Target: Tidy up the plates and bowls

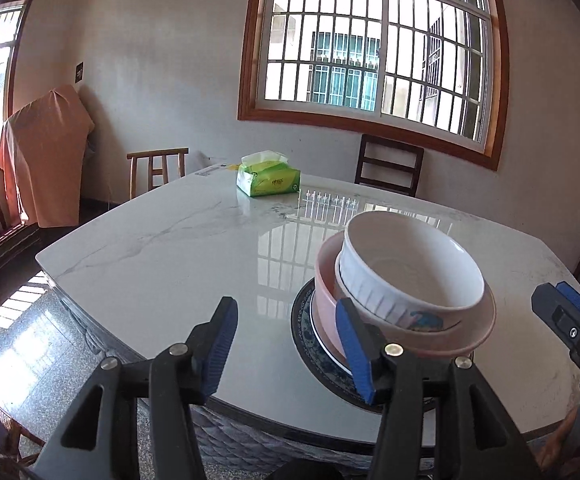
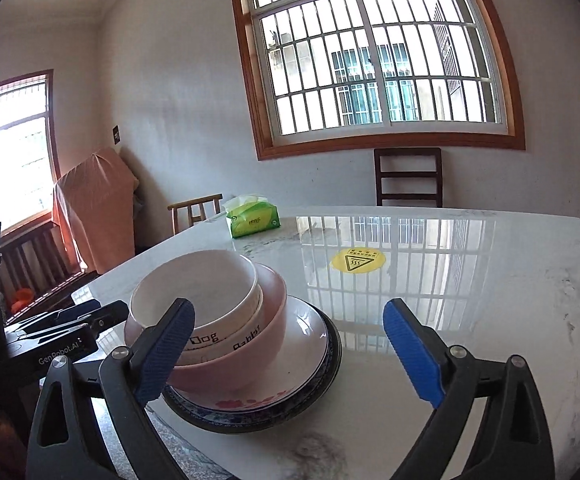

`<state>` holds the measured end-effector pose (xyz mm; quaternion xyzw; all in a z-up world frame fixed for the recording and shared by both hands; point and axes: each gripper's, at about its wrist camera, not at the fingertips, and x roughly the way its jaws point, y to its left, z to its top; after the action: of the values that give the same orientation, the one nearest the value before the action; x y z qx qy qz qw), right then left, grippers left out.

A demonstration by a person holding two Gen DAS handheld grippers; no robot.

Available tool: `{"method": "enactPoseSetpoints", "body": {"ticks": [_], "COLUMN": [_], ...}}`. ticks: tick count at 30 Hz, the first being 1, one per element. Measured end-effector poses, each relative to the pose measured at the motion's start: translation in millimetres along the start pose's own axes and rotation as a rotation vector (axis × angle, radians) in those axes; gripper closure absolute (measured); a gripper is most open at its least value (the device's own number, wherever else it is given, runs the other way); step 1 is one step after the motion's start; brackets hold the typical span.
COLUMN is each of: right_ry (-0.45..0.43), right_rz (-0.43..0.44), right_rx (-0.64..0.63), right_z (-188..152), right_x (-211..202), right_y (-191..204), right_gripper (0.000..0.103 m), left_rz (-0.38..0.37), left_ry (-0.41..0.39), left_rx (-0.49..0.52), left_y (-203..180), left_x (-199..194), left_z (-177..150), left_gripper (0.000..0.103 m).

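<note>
A white bowl point(image 1: 409, 276) sits inside a pink bowl point(image 1: 325, 300), on a white plate and a dark blue patterned plate point(image 1: 301, 336) near the marble table's front edge. My left gripper point(image 1: 288, 344) is open just left of the stack; its right finger point(image 1: 353, 348) overlaps the pink bowl's side in the view, and only table shows between the pads. In the right wrist view the white bowl point(image 2: 210, 280), pink bowl point(image 2: 270, 320) and white plate point(image 2: 305, 340) lie ahead. My right gripper point(image 2: 290, 352) stands wide open, pads off the dishes.
A green tissue pack point(image 1: 268, 178) lies at the table's far side. A yellow warning sticker point(image 2: 357, 261) is on the tabletop point(image 2: 489, 320) right of the stack. Wooden chairs stand behind the table under the barred window. The other gripper point(image 2: 102, 312) shows at the left.
</note>
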<state>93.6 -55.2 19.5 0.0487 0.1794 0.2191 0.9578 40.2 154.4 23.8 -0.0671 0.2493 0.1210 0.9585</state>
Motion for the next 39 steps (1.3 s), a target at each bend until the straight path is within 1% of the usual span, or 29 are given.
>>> {"method": "enactPoseSetpoints", "body": {"ticks": [2, 5, 7, 10, 13, 15, 16, 18, 19, 20, 21, 24, 27, 29, 32, 33, 36, 39], "right_ry": [-0.005, 0.008, 0.005, -0.008, -0.013, -0.021, -0.021, -0.027, -0.031, -0.033, -0.036, -0.051, -0.065, -0.072, -0.082, -0.085, -0.088, -0.09], "right_rz": [-0.013, -0.017, -0.023, -0.032, -0.036, -0.036, -0.036, -0.038, -0.037, -0.038, -0.04, -0.038, -0.036, -0.038, -0.043, -0.043, -0.045, -0.048], "right_rx": [0.0, -0.012, -0.016, -0.026, -0.039, -0.04, -0.043, -0.047, -0.047, -0.045, -0.042, -0.028, -0.022, -0.026, -0.034, -0.033, -0.026, -0.023], "right_z": [-8, -15, -17, -19, -20, -20, -21, -23, -23, -24, -24, -23, -23, -24, -26, -26, -27, -29], "right_x": [-8, -16, -21, -31, -38, -43, -45, -50, -53, -56, -58, -65, -72, -77, -84, -86, -92, -95], "right_y": [1, 4, 5, 7, 9, 10, 11, 12, 13, 14, 13, 11, 13, 13, 15, 14, 12, 11], "right_gripper": [0.004, 0.004, 0.004, 0.003, 0.002, 0.002, 0.002, 0.002, 0.002, 0.002, 0.002, 0.002, 0.001, 0.001, 0.001, 0.001, 0.001, 0.0], "left_rz": [0.014, 0.019, 0.042, 0.059, 0.026, 0.019, 0.024, 0.059, 0.074, 0.083, 0.085, 0.04, -0.02, -0.066, -0.133, -0.136, -0.103, -0.095], "left_ry": [-0.011, -0.026, -0.045, -0.086, -0.097, -0.117, -0.132, -0.187, -0.215, -0.233, -0.249, -0.304, -0.331, -0.327, -0.298, -0.296, -0.306, -0.294], "left_rx": [0.015, 0.032, 0.047, 0.05, 0.018, -0.002, -0.002, 0.021, 0.047, 0.075, 0.095, 0.115, 0.116, 0.108, 0.099, 0.099, 0.12, 0.143], "left_y": [-2, -4, -6, -6, 0, 3, 4, 1, -3, -8, -12, -19, -23, -25, -27, -28, -35, -39], "left_x": [-2, -8, -12, -21, -31, -39, -44, -61, -68, -75, -82, -104, -119, -124, -127, -128, -133, -134], "left_z": [-7, -15, -20, -25, -26, -26, -26, -29, -29, -29, -29, -30, -31, -30, -27, -27, -29, -32], "left_gripper": [0.051, 0.051, 0.05, 0.045, 0.042, 0.037, 0.036, 0.034, 0.032, 0.023, 0.019, 0.019, 0.018, 0.018, 0.018, 0.018, 0.016, 0.014]}}
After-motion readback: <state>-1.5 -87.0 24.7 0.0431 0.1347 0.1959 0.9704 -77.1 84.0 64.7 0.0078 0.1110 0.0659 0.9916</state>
